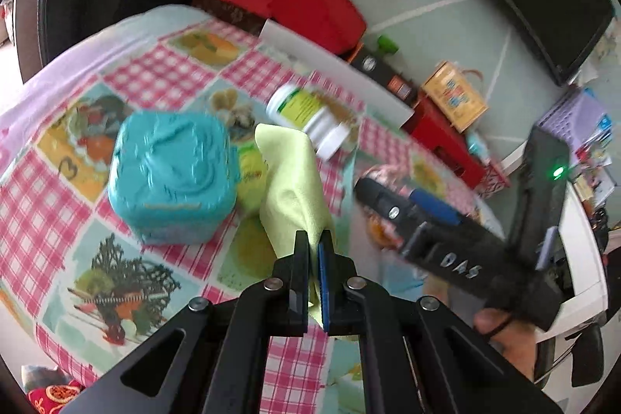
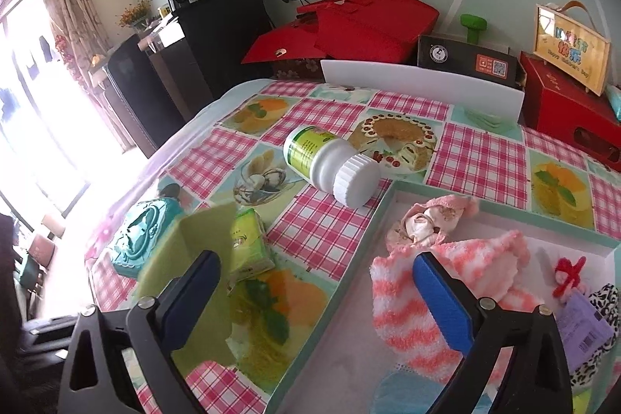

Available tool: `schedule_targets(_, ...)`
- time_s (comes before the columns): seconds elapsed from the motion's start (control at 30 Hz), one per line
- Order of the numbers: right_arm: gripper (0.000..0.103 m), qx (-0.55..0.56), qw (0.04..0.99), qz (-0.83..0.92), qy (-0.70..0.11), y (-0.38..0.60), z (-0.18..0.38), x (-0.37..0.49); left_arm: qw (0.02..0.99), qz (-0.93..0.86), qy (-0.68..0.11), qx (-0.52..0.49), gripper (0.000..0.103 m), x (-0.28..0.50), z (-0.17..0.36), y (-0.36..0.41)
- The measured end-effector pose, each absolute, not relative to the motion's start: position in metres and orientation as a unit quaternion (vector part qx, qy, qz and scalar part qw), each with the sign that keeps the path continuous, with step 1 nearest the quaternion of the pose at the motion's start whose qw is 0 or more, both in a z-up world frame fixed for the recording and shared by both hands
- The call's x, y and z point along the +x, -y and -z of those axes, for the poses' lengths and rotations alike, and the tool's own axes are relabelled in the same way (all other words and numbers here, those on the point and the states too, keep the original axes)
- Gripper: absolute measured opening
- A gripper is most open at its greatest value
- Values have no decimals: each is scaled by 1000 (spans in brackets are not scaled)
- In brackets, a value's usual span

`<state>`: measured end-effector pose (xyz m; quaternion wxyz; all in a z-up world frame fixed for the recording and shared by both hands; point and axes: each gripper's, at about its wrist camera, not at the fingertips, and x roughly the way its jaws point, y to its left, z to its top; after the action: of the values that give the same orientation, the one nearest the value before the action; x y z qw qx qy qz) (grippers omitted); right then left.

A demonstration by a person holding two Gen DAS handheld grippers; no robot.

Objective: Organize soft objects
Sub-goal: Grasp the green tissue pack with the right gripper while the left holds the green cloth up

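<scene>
My left gripper [image 1: 315, 247] is shut on a light green cloth [image 1: 291, 189] and holds it up above the checked tablecloth; the cloth also shows in the right wrist view [image 2: 194, 258]. My right gripper [image 2: 316, 293] is open and empty, over the near edge of a shallow tray [image 2: 349, 255]. It also shows in the left wrist view [image 1: 407, 208]. In the tray lie a pink striped fluffy sock [image 2: 446, 282], a small pink doll garment [image 2: 431, 220], a red knitted bit [image 2: 566, 274] and a leopard-print item [image 2: 601, 328].
A teal box [image 1: 174, 177] and a green tissue pack [image 2: 248, 247] sit left of the tray. A white bottle [image 2: 330, 165] lies on its side. A white board [image 2: 419, 80], red boxes [image 2: 349, 26] and a black box [image 2: 465, 57] stand at the back.
</scene>
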<state>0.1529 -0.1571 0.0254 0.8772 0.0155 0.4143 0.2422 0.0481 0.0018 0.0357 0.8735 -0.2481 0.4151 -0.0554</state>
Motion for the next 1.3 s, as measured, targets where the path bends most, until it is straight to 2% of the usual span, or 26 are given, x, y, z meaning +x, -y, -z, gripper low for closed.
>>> schedule_targets(0.33, 100, 1, 878, -241, -413, 146, -24, 153, 908, 34, -319, -271, 4, 35, -69, -44)
schedule_targets(0.67, 92, -39, 863, -261, -430, 107, -8, 154, 924, -75, -243, -285, 4, 15, -83, -114)
schedule_targets(0.9, 88, -80, 845, -270, -455, 79, 13, 154, 903, -129, -257, -318, 4, 13, -61, -151)
schedule_targets(1.3, 78, -108, 830, -269, -477, 56, 33, 158, 869, -152, -312, -352, 4, 21, -24, -166)
